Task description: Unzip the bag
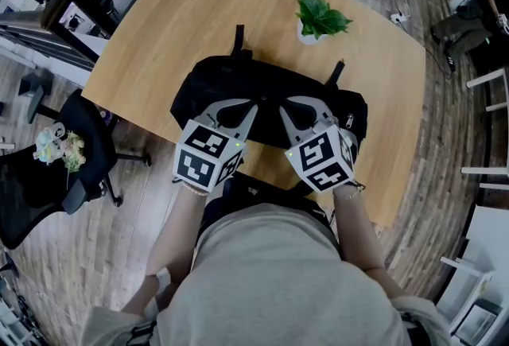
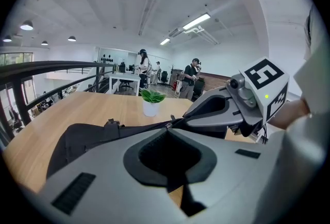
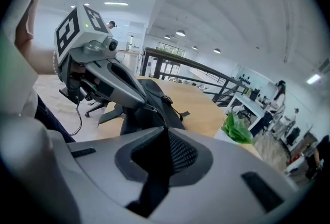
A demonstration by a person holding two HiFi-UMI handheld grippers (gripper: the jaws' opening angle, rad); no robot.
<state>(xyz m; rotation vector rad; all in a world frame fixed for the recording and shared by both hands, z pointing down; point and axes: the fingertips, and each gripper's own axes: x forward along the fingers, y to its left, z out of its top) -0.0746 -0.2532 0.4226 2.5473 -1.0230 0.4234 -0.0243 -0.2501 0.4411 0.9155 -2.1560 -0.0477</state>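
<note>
Dark, streaky boards of a wood-plank floor (image 1: 445,145) spread around and below the black soft fabric bag (image 1: 215,86). Under the bag lies a pale wooden table (image 1: 159,34), smooth and matte, with rounded corners. Its top is bare to the bag's left and beyond it, which leaves open room there, while the bag's near side sits close to the table's near edge. Left of the bag, off the table, stands a black office chair (image 1: 83,141).

The bag is a wide, slumped, rounded shape lying flat, its cloth dull and creased, with a zip line along its top. The left gripper (image 1: 254,106) and right gripper (image 1: 283,107), both of grey moulded plastic with marker cubes, come in from the bag's near side. Their tips sit just beside each other at the middle of that top line. Each has its jaws pinched together on the bag's black material; whether either has the zip pull itself or only cloth I cannot tell.

Beyond the bag's far right corner, apart from it, stands a small green leafy plant in a white pot (image 1: 318,18). Two short black straps (image 1: 238,40) poke out from the bag's far edge.
</note>
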